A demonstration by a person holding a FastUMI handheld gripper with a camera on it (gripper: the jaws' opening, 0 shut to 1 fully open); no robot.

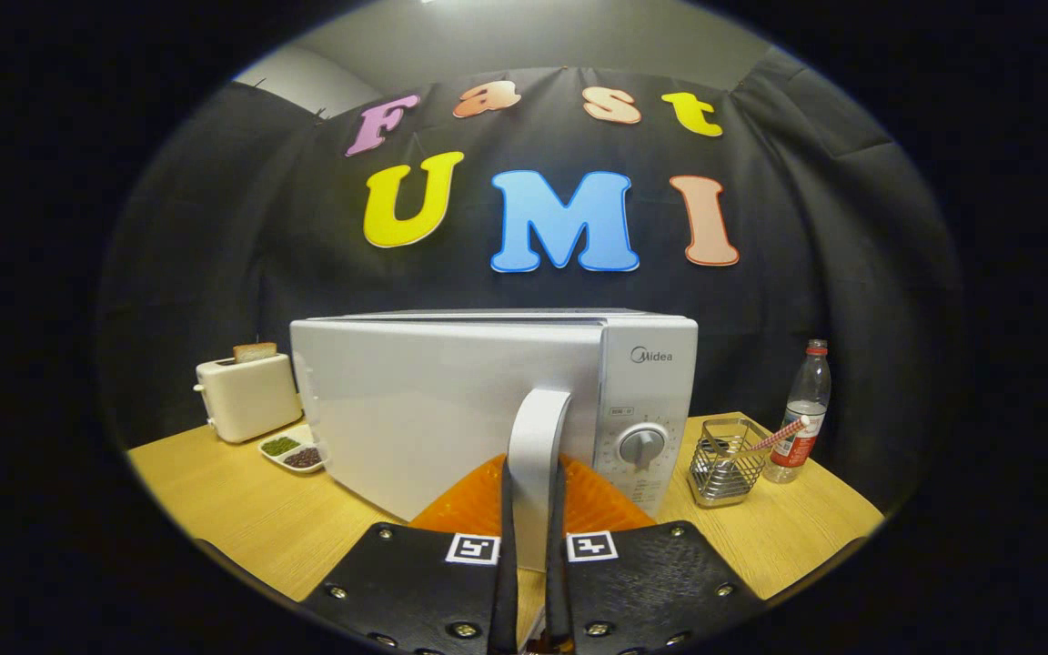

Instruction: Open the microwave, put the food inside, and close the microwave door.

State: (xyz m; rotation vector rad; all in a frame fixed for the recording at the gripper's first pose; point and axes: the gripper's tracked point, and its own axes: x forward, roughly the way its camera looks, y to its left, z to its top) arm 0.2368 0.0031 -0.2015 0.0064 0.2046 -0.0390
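While the microwave (451, 400) door stands slightly ajar, the tongs (531, 509) pinch its handle (538, 437).

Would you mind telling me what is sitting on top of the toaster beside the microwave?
A slice of toast sticks up from the toaster; its lower part is hidden inside. The gripper fingers are closed on the microwave door handle.

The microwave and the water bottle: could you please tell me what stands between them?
In the gripper view, a wire basket holding a striped straw stands on the table between the microwave and the water bottle.
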